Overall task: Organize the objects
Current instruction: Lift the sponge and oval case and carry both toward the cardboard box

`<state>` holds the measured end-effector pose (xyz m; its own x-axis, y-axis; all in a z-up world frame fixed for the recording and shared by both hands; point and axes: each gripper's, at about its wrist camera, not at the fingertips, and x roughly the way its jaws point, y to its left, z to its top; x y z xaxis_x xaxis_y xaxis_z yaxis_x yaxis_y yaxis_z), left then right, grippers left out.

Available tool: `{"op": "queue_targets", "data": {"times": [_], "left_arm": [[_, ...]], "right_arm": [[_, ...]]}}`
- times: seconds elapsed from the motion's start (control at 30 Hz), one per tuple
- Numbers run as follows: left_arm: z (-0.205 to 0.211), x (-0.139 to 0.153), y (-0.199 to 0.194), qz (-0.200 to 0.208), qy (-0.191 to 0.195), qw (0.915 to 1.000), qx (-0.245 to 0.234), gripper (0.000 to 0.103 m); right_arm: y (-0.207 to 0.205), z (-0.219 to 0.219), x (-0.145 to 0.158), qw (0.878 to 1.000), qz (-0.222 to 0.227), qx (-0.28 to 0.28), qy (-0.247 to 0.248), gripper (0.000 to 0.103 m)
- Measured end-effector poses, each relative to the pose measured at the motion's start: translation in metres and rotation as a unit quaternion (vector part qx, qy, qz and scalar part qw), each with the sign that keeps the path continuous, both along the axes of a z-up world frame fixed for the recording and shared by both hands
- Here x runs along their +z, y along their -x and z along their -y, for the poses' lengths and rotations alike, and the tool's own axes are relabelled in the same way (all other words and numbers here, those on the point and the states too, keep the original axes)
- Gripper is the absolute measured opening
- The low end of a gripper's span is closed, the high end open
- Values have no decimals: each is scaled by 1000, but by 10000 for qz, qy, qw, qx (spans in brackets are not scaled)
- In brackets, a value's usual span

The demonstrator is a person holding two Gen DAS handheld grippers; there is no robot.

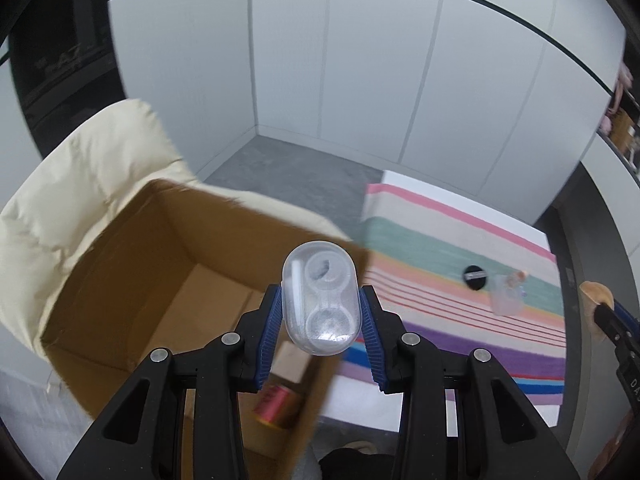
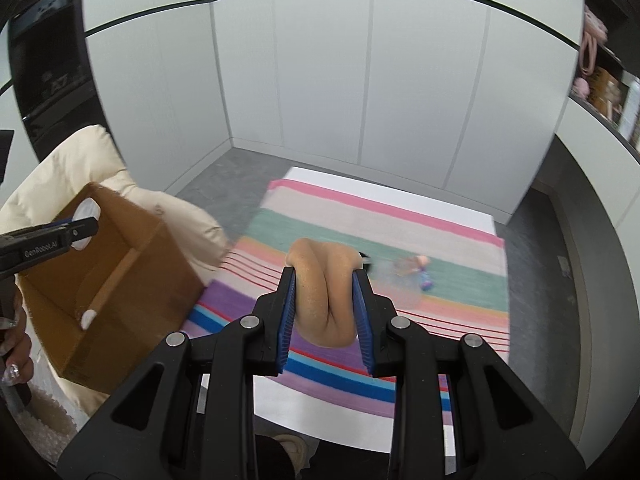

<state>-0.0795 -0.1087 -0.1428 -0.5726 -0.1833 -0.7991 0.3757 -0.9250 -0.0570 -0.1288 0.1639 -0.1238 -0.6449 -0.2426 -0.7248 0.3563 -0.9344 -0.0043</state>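
Left gripper (image 1: 321, 312) clamps a clear case (image 1: 320, 304) above the box (image 1: 120, 264); right gripper (image 2: 325, 308) squeezes a tan toy (image 2: 324, 296), rug (image 2: 400, 216) at twelve o'clock.

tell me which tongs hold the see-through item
The left tongs, clamped on the clear oval case above the cardboard box; the right tongs grip a tan squishy piece.

A white table (image 2: 320, 424) is carrying a striped cloth (image 2: 440, 240) (many-coloured); on the cloth, a black disc (image 1: 474, 276) is lying just beside a blurred clear container (image 1: 507, 296).
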Motion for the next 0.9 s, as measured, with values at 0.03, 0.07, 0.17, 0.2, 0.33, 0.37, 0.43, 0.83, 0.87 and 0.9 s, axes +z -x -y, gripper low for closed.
{"op": "queue_targets", "data": {"times": [0.03,0.07,0.17,0.2,0.33,0.37,0.43,0.83,0.87,0.9], "left_arm": [[7,-1,-3,16,8,10000,51,39],[14,-1,-6,29,23,9999,105,39],[37,-4,-19,85,88,9995,308,39],[43,-4,-24,104,85,9993,361,39],[77,-6,-48,168,-43,9972,728,39],[84,-6,-54,170,-54,9966,802,39],[99,-6,-68,184,-30,9952,956,39],[140,-12,-106,325,119,9907,1318,39],[142,-12,-107,327,135,9904,1339,39],[145,-12,-109,336,157,9900,1361,40]], "right_arm": [[-1,9,-1,10000,8,66,8,28],[-2,17,-1,9999,13,133,3,28],[-4,43,-5,9994,28,357,-27,28],[-6,52,-5,9991,34,427,-27,28],[-13,88,-9,9974,114,715,51,28],[-15,96,-10,9968,129,783,68,28],[-23,117,-13,9951,136,977,75,28],[-68,220,-29,9803,250,1957,-99,28],[-70,227,-30,9786,267,2037,-125,28],[-72,231,-31,9778,273,2074,-136,28]]}}
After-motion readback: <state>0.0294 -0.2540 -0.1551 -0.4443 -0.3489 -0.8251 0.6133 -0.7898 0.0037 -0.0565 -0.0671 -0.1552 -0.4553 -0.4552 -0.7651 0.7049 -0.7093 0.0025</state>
